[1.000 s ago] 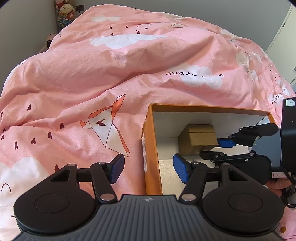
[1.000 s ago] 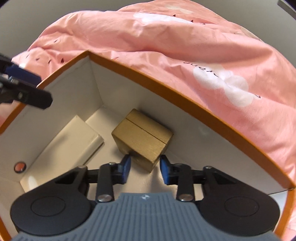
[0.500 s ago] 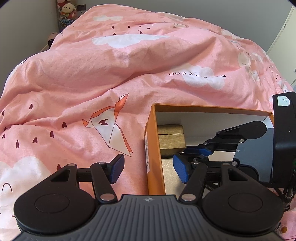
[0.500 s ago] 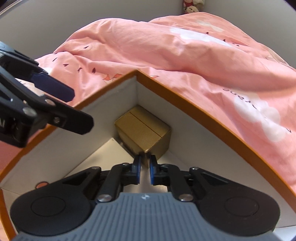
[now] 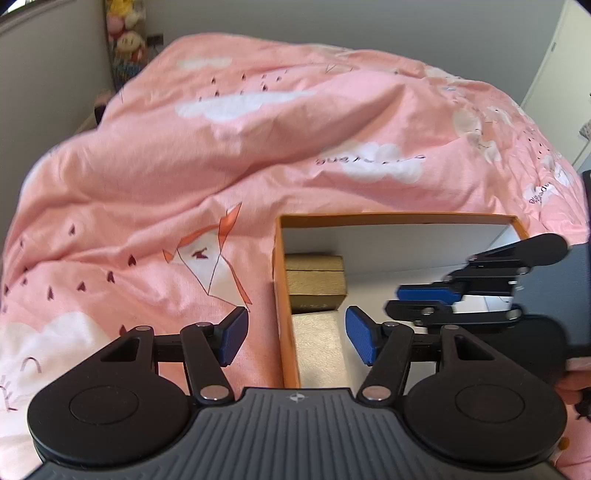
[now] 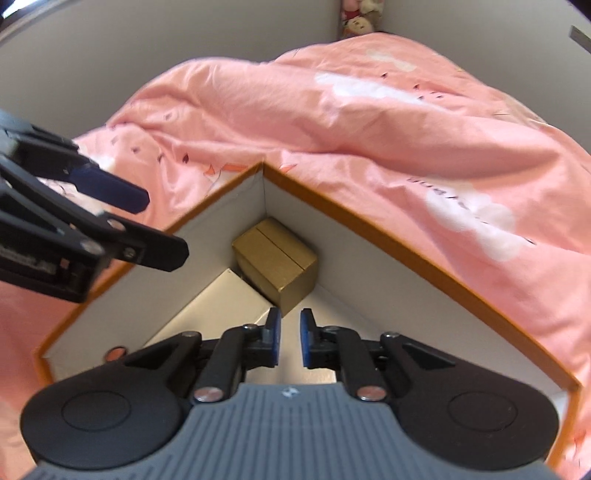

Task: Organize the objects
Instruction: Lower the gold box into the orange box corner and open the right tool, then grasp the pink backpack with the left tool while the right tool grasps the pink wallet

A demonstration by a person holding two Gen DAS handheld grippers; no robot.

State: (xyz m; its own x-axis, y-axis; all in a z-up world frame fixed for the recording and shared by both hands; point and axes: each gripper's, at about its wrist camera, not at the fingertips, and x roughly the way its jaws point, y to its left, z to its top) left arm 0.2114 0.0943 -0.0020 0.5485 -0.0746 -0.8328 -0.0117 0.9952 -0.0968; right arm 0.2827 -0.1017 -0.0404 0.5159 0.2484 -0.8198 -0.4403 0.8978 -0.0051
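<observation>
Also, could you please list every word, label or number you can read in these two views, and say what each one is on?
Nothing reads in full.
Dark script on the pink duvet, beside a white cloud: inverted, illegible.
Second script near the duvet's right edge: too small and distorted.
Faint mark on the gold box inside the orange box: too faint.
Small logo on the left gripper and right gripper bodies: an emblem, no letters.

a bed filled most of the room, covered by a rumpled pink duvet printed with white clouds, small dark hearts and an origami bird. plain grey walls rose behind it, and soft toys were stacked in the far corner. a pale door or cupboard front stood at the right edge. daylight fell evenly across the fabric.
</observation>
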